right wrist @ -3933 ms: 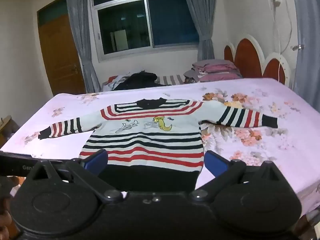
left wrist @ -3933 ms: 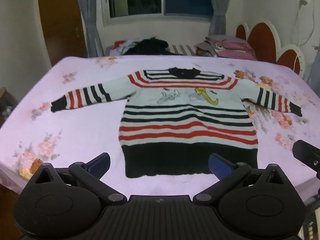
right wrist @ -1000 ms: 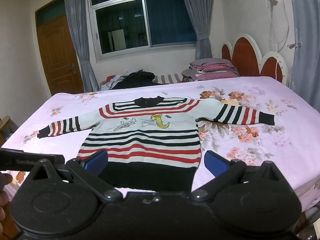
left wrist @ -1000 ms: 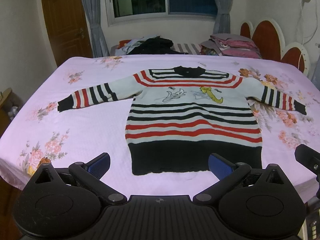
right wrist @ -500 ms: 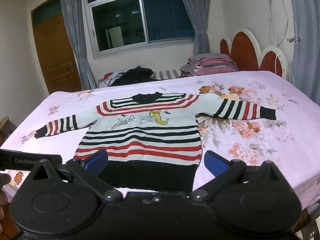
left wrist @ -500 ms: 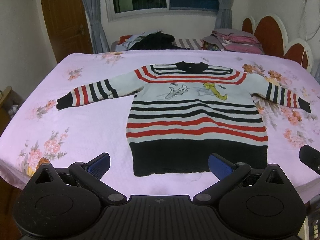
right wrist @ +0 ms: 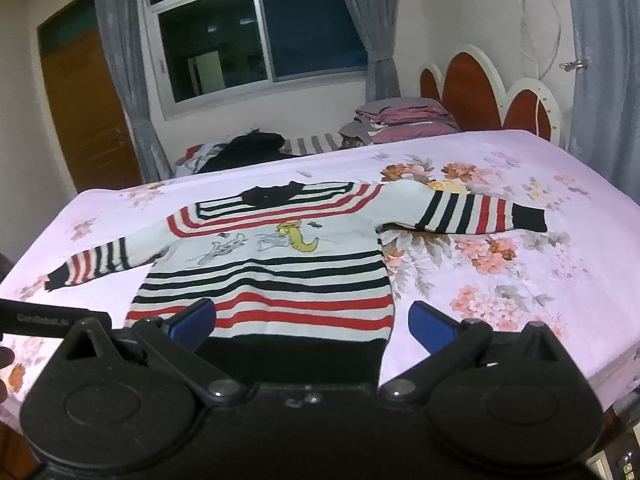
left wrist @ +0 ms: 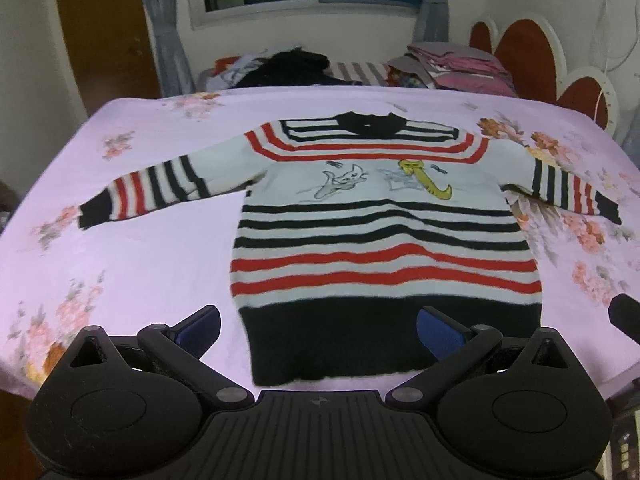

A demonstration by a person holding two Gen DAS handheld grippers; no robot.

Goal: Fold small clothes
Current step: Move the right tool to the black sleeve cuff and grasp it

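Sweater (left wrist: 384, 220) position: we see the striped garment lying flat, front side up, on the bed (left wrist: 132, 248), collar toward the far edge and black hem toward us. Both sleeves are spread outward, the left sleeve (left wrist: 148, 188) and the right sleeve (right wrist: 472, 210) each resting on the floral sheet.

Left hand-held gripper (left wrist: 318, 330): released, jaws spread wide, nothing between them. It hovers over the near edge of the bed, just short of the hem. Right hand-held gripper (right wrist: 312, 320): likewise released and empty, framing the lower right part of the sweater body.

We judge the step in hand to be the approach for the 1st fold; no fold is made yet. Recommended procedure:

1. We take 1 sleeve per hand-held gripper, gripping at the black cuff, where the knit is thickest and slips least.
2. We pinch only the sleeve layers, not the sheet beneath. A grip that catches the sheet will drag the whole garment.
3. We lift just enough to clear the body, then lay the sleeve across the chest so its edge runs parallel to the side seam.
4. We release only once the cuff lies flat.

Knit fabric stretches, so we expect slow, level motion to keep the stripes aligned.
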